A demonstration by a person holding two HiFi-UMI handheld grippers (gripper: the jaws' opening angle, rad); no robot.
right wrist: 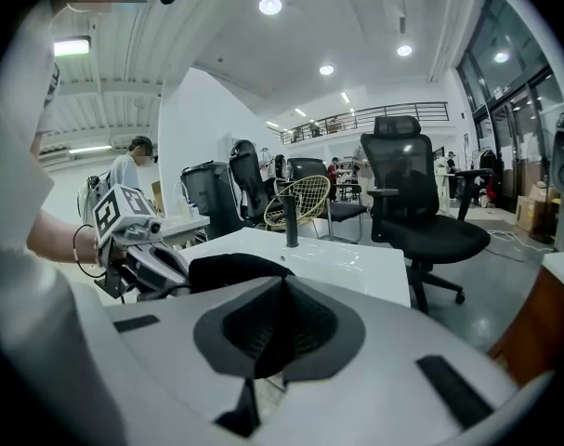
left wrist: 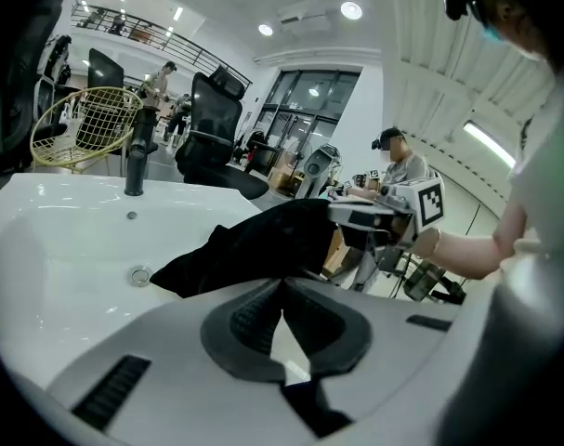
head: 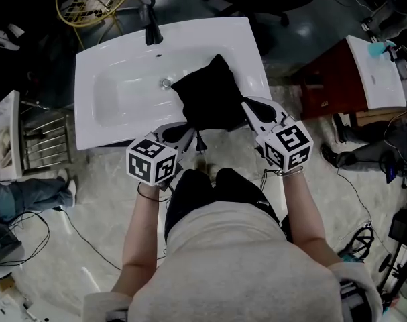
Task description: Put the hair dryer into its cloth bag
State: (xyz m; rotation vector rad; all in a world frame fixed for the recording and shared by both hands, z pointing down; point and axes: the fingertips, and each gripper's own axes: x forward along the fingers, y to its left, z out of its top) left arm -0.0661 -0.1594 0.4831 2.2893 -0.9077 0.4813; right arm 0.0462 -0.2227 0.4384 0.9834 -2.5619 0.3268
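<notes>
At the far left a metal rack [head: 45,143] is standing beside the sink's left edge, and a yellow wire basket [head: 96,2] is sitting beyond its far left corner. The white sink [head: 123,52] is carrying a black faucet [head: 151,29] at the middle of its far edge, and the drain [head: 165,84] is showing in the bowl.

The only print on show is the black-and-white square pattern that the left marker cube [head: 151,161] and the right marker cube [head: 288,144] are wearing.

The left gripper [head: 188,131] is hovering at the sink's near edge. Its jaws are pressing together, and their tips are meeting the near left corner of the black cloth bag [head: 210,96]. Whether cloth is caught between them I cannot tell. The bag is lying across the right half of the sink, from the bowl to the near edge. The hair dryer's body is not showing. A black cord [head: 200,141] is hanging at the bag's near edge, over the sink's front. The right gripper [head: 246,104] is reaching the bag's right side, close to the sink's near right corner. Its jaws are also closing tip to tip against the cloth.

A pale marbled floor [head: 102,213] is running under everything, with cables trailing across it. At the right a red-brown cabinet [head: 327,79] is standing apart from the sink. A black office chair [right wrist: 421,203] is standing beyond the sink under ceiling spotlights and a railed balcony.
</notes>
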